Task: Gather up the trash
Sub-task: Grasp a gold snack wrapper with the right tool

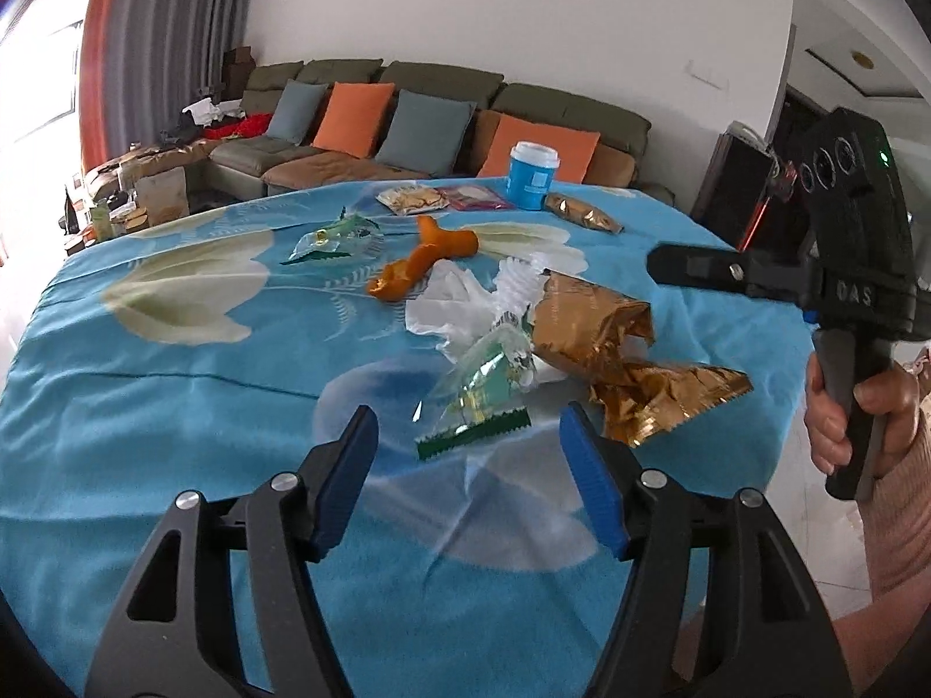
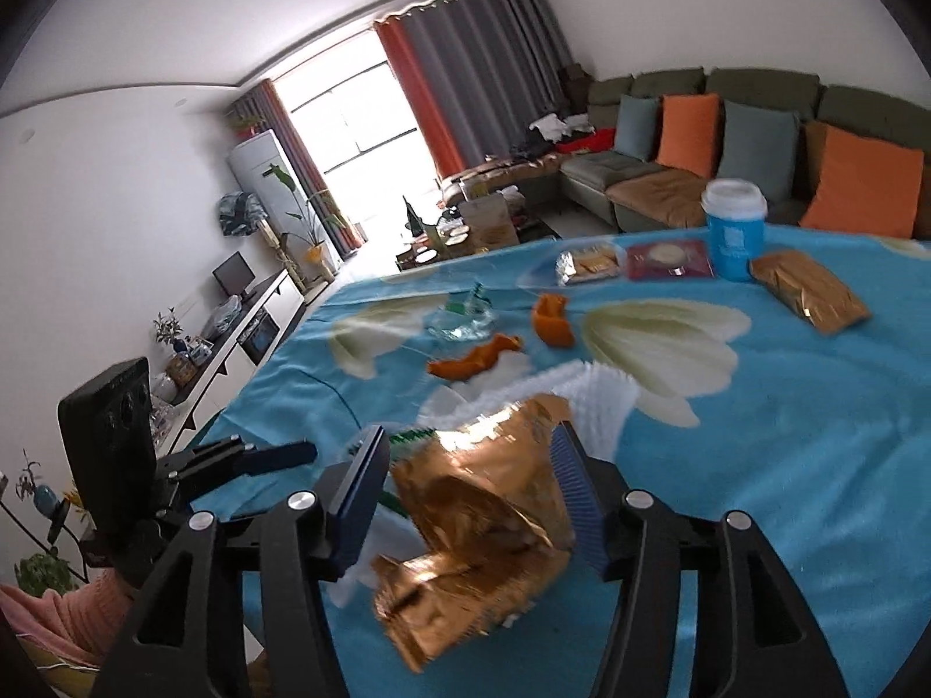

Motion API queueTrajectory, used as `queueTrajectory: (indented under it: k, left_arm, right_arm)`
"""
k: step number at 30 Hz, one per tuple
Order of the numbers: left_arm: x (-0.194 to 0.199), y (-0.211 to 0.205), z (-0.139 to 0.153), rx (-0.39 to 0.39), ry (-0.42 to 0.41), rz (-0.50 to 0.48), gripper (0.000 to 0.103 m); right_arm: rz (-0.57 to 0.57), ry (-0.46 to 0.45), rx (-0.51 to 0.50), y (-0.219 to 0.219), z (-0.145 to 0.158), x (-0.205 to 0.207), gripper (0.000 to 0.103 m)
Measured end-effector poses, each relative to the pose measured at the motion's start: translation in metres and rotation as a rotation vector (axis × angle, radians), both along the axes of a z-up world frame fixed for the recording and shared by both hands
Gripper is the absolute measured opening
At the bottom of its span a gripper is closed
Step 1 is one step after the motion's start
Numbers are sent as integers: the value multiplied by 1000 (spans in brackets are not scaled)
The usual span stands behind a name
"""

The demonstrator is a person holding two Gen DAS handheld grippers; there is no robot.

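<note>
- Jaws of the left hand-held gripper point(image 1: 465, 453) stood apart over the blue flowered surface point(image 1: 174, 407), holding nothing; a clear wrapper with a green serrated edge point(image 1: 474, 407) lay just ahead of its blue pads point(image 1: 343, 483).
- Jaws of the right hand-held gripper point(image 2: 465, 494) stood apart with a crumpled gold foil bag point(image 2: 477, 523) between them; whether the pads point(image 2: 358, 500) pressed on it could not be told through the blur.
- Beside the gold bag lay white crumpled paper point(image 1: 448, 308) and a white pleated paper point(image 1: 518, 285).
- Farther out were orange peel point(image 1: 425, 262) and a 2nd clear wrapper point(image 1: 331, 241).
- At the far edge stood a blue cup with a white lid point(image 1: 532, 174), between a red packet point(image 1: 474, 198) and a flat gold packet point(image 1: 582, 212); a biscuit packet point(image 1: 410, 198) lay beside the red one.
- Behind stood a sofa point(image 1: 442, 110) with orange and grey cushions.
</note>
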State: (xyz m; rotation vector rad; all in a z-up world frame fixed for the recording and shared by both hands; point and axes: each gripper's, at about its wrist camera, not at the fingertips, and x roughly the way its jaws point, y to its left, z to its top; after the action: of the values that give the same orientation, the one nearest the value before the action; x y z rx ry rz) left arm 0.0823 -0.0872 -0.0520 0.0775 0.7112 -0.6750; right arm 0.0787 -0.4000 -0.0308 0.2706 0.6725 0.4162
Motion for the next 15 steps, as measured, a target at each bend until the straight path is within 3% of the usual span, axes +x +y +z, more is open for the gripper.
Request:
queueTrajectory:
  k: [6, 11, 15]
  left_arm:
    - [16, -8, -4, -1, 48, -14, 55]
    - [26, -10, -9, -15, 99, -37, 26]
    - [25, -12, -11, -13, 108, -45, 15]
  right_arm:
    - [8, 47, 21, -2, -19, 4, 61]
    - [23, 61, 30, 0, -24, 8, 60]
    - [29, 66, 29, 0, -24, 9, 45]
